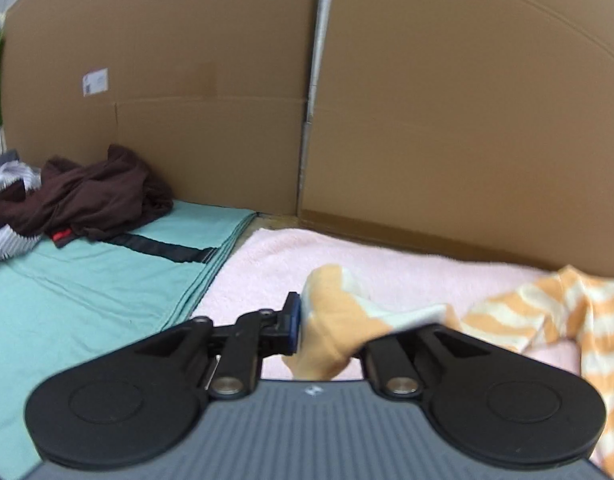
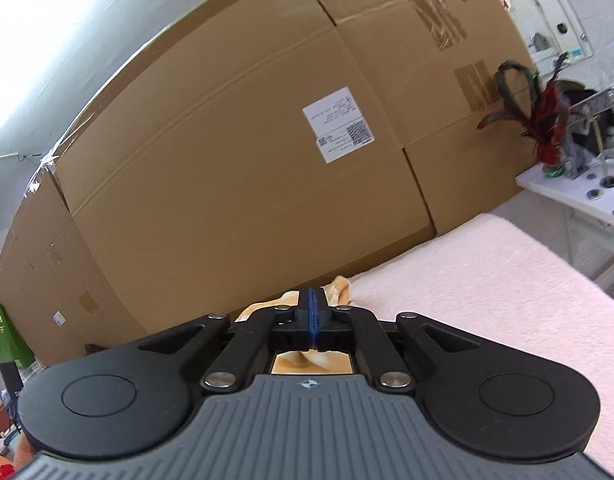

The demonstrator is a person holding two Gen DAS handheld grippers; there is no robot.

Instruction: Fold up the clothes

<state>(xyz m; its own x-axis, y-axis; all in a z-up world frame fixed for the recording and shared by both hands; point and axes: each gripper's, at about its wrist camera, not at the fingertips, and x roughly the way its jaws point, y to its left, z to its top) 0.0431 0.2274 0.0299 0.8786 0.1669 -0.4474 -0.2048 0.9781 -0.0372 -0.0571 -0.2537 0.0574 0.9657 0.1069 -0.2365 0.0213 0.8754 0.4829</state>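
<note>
On pink towel (image 1: 267, 264): gripper-held striped garment (image 1: 507, 312).

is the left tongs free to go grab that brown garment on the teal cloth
Probably not yet: the left tongs are gripping the orange striped garment. The path to the brown garment looks unobstructed once they let go.
</note>
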